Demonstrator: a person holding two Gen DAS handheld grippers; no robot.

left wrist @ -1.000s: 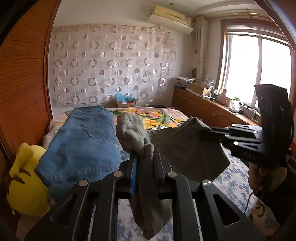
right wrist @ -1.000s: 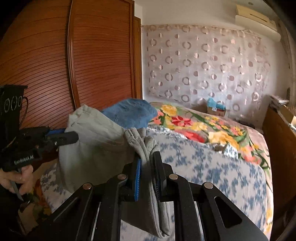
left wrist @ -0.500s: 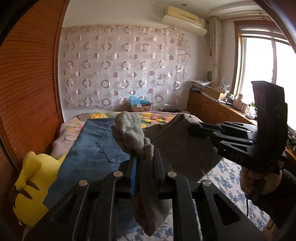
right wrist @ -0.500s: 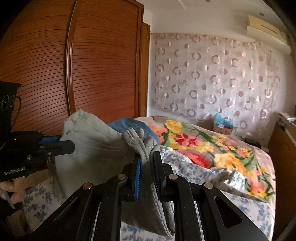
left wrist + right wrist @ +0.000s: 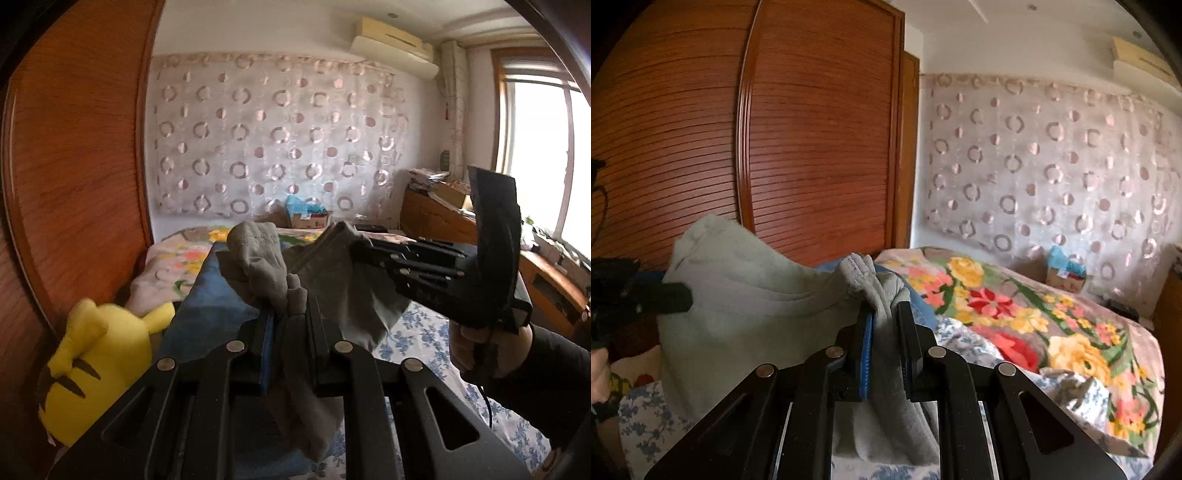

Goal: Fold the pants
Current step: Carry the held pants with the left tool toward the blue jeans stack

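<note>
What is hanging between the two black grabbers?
The grey pants stretch between the left gripper and right gripper, clearest in the right wrist view.

Pants [image 5: 332, 280]: grey-green, plain. Jeans [image 5: 207, 306]: blue denim. Plush toy [image 5: 92, 362]: yellow, black stripes. Bedsheet [image 5: 424, 332]: white with blue flower print. Blanket [image 5: 1015, 314]: red, yellow, pink flowers, green leaves. Wall curtain [image 5: 280, 147]: pale, ring pattern. Wardrobe [image 5: 812, 147]: reddish-brown, horizontal slats. Grippers: black, blue pad [image 5: 866, 350].

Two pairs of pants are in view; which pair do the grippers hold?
The grey pants: the left gripper and right gripper both clamp them in the air. The blue jeans lie flat on the bed, untouched.
</note>
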